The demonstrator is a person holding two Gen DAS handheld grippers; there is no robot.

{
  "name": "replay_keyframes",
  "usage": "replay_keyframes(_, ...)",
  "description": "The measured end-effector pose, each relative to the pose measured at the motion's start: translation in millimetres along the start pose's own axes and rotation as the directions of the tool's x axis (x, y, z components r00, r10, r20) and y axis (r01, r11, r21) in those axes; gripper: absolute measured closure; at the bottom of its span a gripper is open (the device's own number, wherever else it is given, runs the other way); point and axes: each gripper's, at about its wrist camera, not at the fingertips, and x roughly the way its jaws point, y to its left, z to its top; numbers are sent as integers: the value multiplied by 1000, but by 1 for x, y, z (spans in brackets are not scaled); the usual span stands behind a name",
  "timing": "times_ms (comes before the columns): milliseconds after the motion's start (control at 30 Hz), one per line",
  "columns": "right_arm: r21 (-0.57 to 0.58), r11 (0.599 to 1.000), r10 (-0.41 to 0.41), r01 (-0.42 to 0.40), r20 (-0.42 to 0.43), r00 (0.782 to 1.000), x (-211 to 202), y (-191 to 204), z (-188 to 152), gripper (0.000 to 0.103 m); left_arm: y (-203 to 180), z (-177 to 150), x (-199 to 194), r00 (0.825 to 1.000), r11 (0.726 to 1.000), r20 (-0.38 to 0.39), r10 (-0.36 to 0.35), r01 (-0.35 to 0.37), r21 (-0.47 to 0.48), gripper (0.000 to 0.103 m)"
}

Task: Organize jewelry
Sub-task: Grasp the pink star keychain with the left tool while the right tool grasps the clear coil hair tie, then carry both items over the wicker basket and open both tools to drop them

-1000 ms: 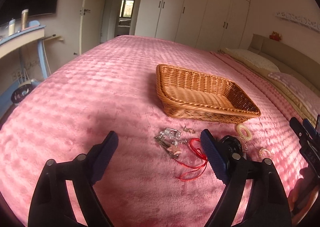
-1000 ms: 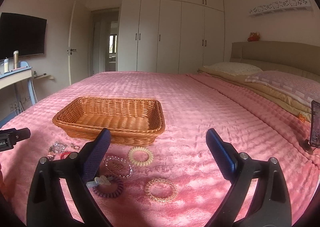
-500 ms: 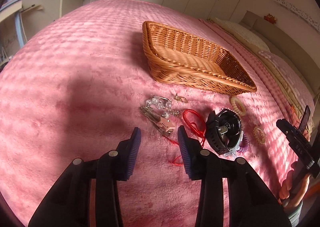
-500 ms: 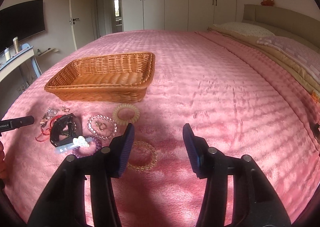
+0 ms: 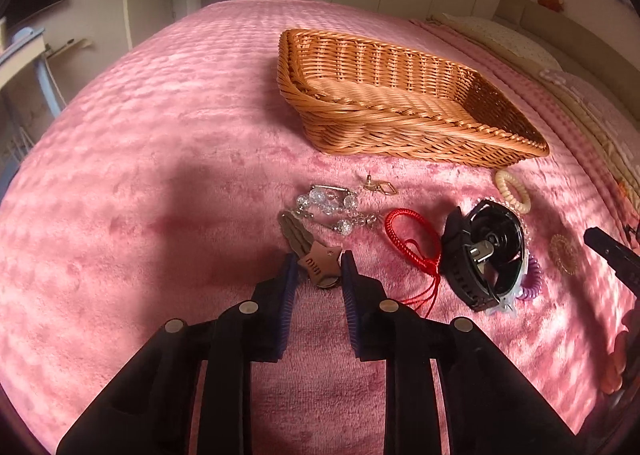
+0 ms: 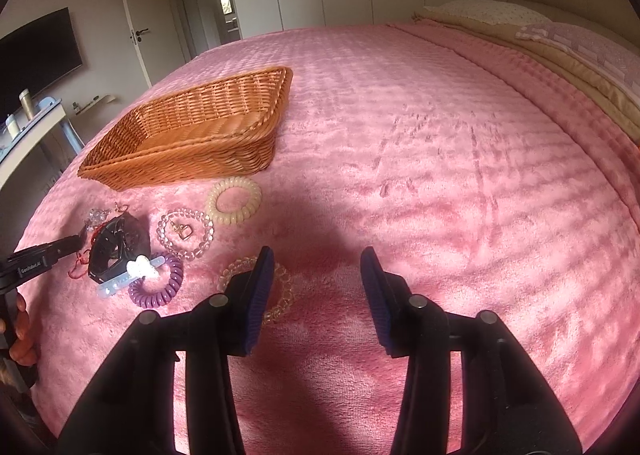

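My left gripper [image 5: 319,259] is closing on a metal clip with a brown star tag [image 5: 322,266] that lies on the pink bedspread; its pads touch the tag's two sides. Beside the clip lie a crystal bead piece [image 5: 328,203], a red cord [image 5: 408,239] and a black watch [image 5: 480,255]. My right gripper [image 6: 316,259] is closing too, low over a gold bead bracelet [image 6: 282,293]. Its left finger covers part of the bracelet, and the pads press on nothing. The wicker basket [image 6: 180,153] stands empty behind the jewelry.
A cream spiral tie [image 6: 234,201], a clear bead bracelet [image 6: 186,233], a purple spiral tie [image 6: 158,287] and a white heart clip [image 6: 140,269] lie left of the right gripper. Pillows [image 6: 580,43] line the bed's right side. A desk [image 6: 36,127] stands off the left edge.
Both grippers have tilted down and sunk toward the bed while their jaws narrowed. The left now straddles the star tag clip, and the right has come over the gold bracelet.
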Motion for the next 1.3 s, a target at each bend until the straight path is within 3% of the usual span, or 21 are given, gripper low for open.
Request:
replay_keyframes(233,-112,991,-86,74,-108,990,33,24,-5,63,4,-6,-4,999,998,-3,-53,53,23,81)
replay_keyframes(300,-133,987,-105,91,-101,989,36,29,-5,64,4,-7,-3,998,998,0,-67,67,19,73)
replay_keyframes(367,-148,985,-106,92,-92,990,37,32,-6,73,2,-5,-3,998,998,6,-61,61,18,65)
replay_keyframes(400,-157,985,-94,79,-92,991,38,34,-7,83,0,-3,-2,998,998,9,-60,60,15,58)
replay_keyframes(467,-183,980,-94,78,-82,992,36,39,-9,92,-2,-3,-2,998,998,14,-60,60,11,54)
replay_keyframes(533,-205,975,-100,83,-71,992,34,45,-11,93,-4,-3,-1,999,999,22,-44,44,10,57)
replay_keyframes(567,-210,974,-98,82,-66,993,32,46,-11,93,-4,-4,1,999,999,16,-35,35,14,77)
replay_keyframes(600,-211,975,-87,73,-57,995,30,47,-11,94,-4,-4,2,1000,1000,12,-22,22,16,81)
replay_keyframes(833,-180,983,-20,26,34,999,2,44,-5,94,-8,-6,-25,992,999,122,-34,29,43,81)
replay_keyframes(967,-157,987,33,-17,99,995,-25,48,12,94,-17,8,-60,972,996,220,-77,65,62,81)
replay_keyframes(1167,-142,988,80,-55,177,981,-39,60,73,94,-44,61,-93,930,985,334,-154,118,125,81)
replay_keyframes(1300,-137,988,96,-77,144,985,-2,73,116,94,-60,101,-65,930,978,316,-189,149,147,81)
